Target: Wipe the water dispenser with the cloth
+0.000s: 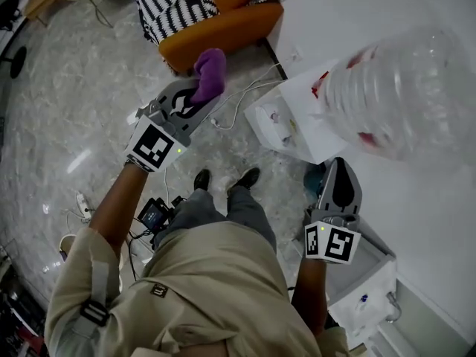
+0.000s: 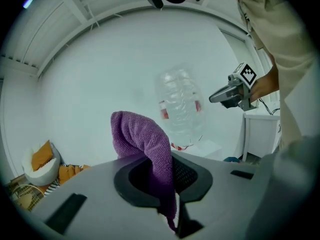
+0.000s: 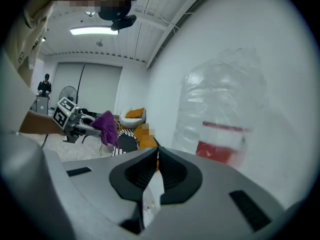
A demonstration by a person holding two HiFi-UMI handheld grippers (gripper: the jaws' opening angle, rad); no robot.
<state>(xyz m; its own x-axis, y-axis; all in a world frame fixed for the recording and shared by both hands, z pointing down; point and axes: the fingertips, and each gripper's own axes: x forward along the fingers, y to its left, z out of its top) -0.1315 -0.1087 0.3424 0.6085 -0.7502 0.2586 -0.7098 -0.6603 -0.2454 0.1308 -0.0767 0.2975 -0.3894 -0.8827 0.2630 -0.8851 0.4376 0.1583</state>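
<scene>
A purple cloth (image 1: 210, 73) is pinched in my left gripper (image 1: 198, 97), which is shut on it and held out over the floor, left of the water dispenser. In the left gripper view the cloth (image 2: 144, 141) stands up out of the jaws and folds over them. The dispenser has a white top (image 1: 297, 121) with a clear upturned bottle (image 1: 405, 88) on it, standing against the white wall. My right gripper (image 1: 338, 163) is shut and holds nothing; it hovers just in front of the dispenser, with the bottle (image 3: 225, 119) close ahead of it on the right.
An orange seat (image 1: 223, 24) with a striped cushion stands at the back. White cables (image 1: 242, 99) trail over the marble floor beside the dispenser. A low white cabinet (image 1: 368, 274) sits against the wall under my right hand. A blue object (image 1: 314, 175) lies at the dispenser's foot.
</scene>
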